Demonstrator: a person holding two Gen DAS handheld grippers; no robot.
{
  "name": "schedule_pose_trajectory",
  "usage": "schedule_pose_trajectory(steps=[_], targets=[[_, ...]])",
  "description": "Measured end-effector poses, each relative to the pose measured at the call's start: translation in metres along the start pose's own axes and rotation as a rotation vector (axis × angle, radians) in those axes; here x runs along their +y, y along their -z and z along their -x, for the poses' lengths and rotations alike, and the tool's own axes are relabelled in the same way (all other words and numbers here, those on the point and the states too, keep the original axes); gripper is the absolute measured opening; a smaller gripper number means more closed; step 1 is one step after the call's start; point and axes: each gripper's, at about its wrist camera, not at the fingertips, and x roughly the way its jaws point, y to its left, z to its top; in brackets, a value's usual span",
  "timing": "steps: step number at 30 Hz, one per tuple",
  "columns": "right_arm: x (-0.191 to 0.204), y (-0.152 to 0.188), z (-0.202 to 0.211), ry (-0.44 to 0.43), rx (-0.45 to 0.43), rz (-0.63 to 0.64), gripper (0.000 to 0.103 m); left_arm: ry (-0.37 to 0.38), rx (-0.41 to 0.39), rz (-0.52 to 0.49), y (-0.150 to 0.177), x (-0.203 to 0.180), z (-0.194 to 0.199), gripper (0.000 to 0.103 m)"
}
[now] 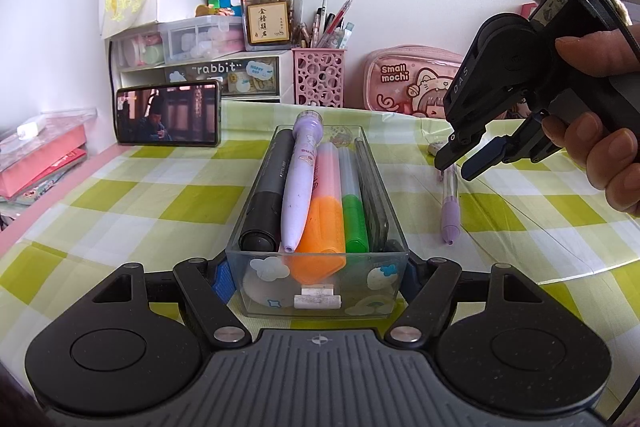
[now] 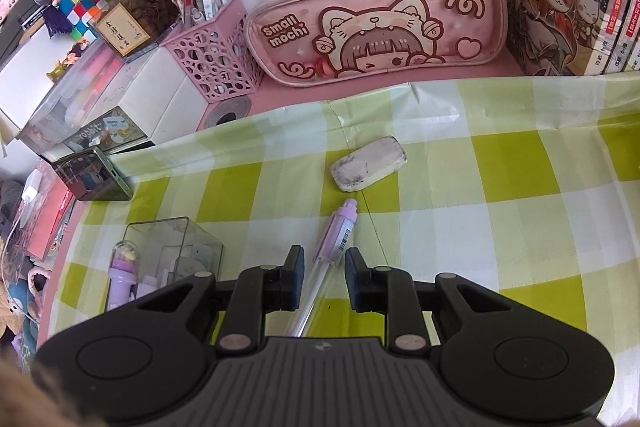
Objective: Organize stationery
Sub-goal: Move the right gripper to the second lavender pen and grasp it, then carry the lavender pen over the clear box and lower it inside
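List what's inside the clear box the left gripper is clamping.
Clear box: black marker, lilac pen, orange highlighter, green marker, and a dark item by the right wall, mostly hidden.

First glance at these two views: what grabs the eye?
The clear box full of bright markers, clamped in the left gripper at centre of the green-check cloth. To its right, the right gripper straddles a lilac pen, a smudged eraser just beyond.

The pink pencil case [image 2: 376,23] at the desk's back edge reads "Small mochi" (brown letters); the drawer unit [image 1: 224,75] says "rabbit"; the right gripper [image 1: 472,159] bears "DAS".
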Motion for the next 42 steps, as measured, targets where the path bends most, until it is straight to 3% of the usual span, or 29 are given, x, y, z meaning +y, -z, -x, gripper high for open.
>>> schedule_pose_trajectory(steps=[11,13,24,35,40,42], targets=[[0.006,0.002,-0.007,0.015,-0.009,0.024,0.038,0.0,0.0,0.0,0.0,0.0,0.0,0.073],[0.008,0.004,-0.007,0.032,-0.023,0.047,0.032,0.0,0.0,0.0,0.0,0.0,0.0,0.073],[0.012,0.013,0.002,0.011,-0.068,0.054,0.029,0.0,0.0,0.0,0.0,0.0,0.0,0.073],[0.023,0.016,0.022,-0.049,-0.124,0.071,0.029,0.0,0.0,0.0,0.0,0.0,0.0,0.073],[0.016,0.016,0.025,-0.176,-0.1,0.017,0.029,0.0,0.0,0.0,0.0,0.0,0.0,0.073],[0.017,0.017,0.026,-0.171,-0.104,0.014,0.029,0.0,0.0,0.0,0.0,0.0,0.0,0.073]])
